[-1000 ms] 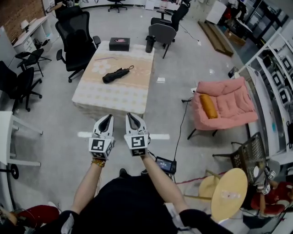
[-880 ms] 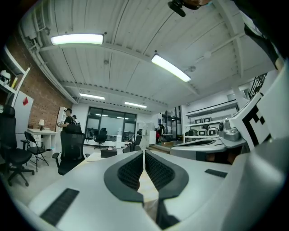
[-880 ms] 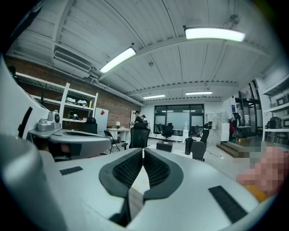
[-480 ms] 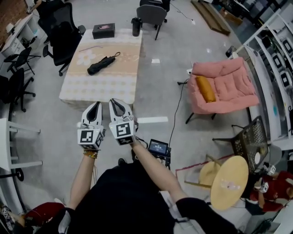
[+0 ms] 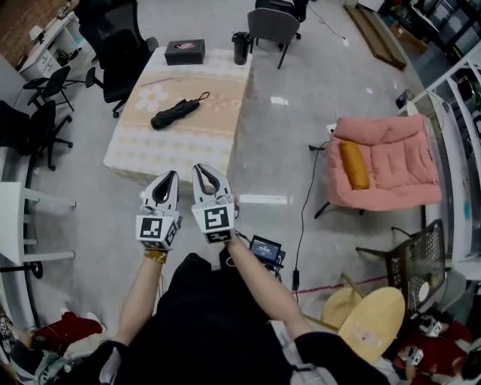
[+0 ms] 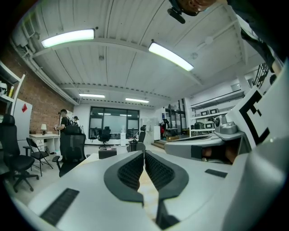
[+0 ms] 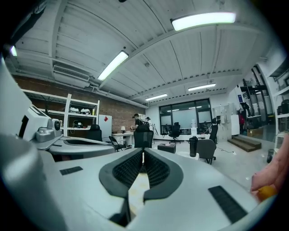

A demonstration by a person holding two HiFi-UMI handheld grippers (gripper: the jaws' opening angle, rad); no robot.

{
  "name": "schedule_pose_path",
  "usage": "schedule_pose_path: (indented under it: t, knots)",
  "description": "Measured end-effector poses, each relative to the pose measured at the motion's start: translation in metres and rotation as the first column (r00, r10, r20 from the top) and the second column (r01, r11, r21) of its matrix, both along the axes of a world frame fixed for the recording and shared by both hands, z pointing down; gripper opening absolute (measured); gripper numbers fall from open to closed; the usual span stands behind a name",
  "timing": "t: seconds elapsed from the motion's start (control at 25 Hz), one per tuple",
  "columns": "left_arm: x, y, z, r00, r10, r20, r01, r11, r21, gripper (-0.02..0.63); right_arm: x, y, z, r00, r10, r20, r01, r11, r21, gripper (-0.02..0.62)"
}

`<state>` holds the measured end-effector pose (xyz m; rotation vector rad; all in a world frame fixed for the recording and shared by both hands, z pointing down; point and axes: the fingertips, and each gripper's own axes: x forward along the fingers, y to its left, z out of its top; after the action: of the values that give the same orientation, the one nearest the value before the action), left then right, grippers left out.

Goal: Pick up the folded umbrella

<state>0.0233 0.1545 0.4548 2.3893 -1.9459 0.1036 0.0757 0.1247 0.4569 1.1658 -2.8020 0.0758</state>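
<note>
The folded black umbrella (image 5: 176, 113) lies slantwise in the middle of a low table covered by a patterned cloth (image 5: 188, 147). Both grippers are held side by side in front of the table's near edge, pointing level at it and well short of the umbrella. My left gripper (image 5: 171, 176) is shut with nothing in it, its ribbed pads (image 6: 134, 168) meeting at the tips. My right gripper (image 5: 200, 168) is likewise shut and empty, pads (image 7: 153, 168) together. In both gripper views the jaws hide the umbrella.
A black box (image 5: 185, 51) and a black flask (image 5: 241, 46) stand at the table's far end. Black office chairs (image 5: 124, 53) line the left, and a grey chair (image 5: 272, 22) is beyond the table. To the right are a pink armchair (image 5: 387, 162), a floor cable and a small device (image 5: 264, 249).
The person has walked forward. Both grippers have come up together to the table's near edge, still side by side and shut. The umbrella has not moved on the table.
</note>
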Motion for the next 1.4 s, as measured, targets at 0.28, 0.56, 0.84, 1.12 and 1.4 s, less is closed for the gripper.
schedule_pose_path:
  t: [0.28,0.56,0.84,1.12,1.4]
  knots:
    - [-0.012,-0.037,0.004,1.0,-0.004,-0.009,0.004,1.0,-0.002,0.023,-0.013,-0.034,0.006,1.0,-0.016,-0.012,0.016,0.999,-0.039,0.018]
    - [-0.058,-0.073,0.01,0.999,0.017,-0.038,-0.017,1.0,0.009,0.023,-0.056,-0.069,0.01,0.998,0.01,-0.054,-0.01,1.0,-0.001,0.017]
    - [-0.107,-0.092,0.015,0.996,0.055,-0.071,-0.055,0.998,-0.002,0.023,-0.106,-0.084,0.008,0.995,0.025,-0.095,-0.027,0.999,-0.021,0.018]
    - [-0.13,-0.108,0.027,0.993,0.087,-0.082,-0.088,0.996,-0.007,0.023,-0.133,-0.09,0.024,0.992,0.022,-0.124,-0.027,0.999,-0.035,0.018]
    - [-0.133,-0.143,0.039,0.997,0.052,-0.058,-0.054,0.998,-0.034,0.023,-0.138,-0.125,0.04,0.994,-0.03,-0.109,0.023,0.998,-0.06,0.018]
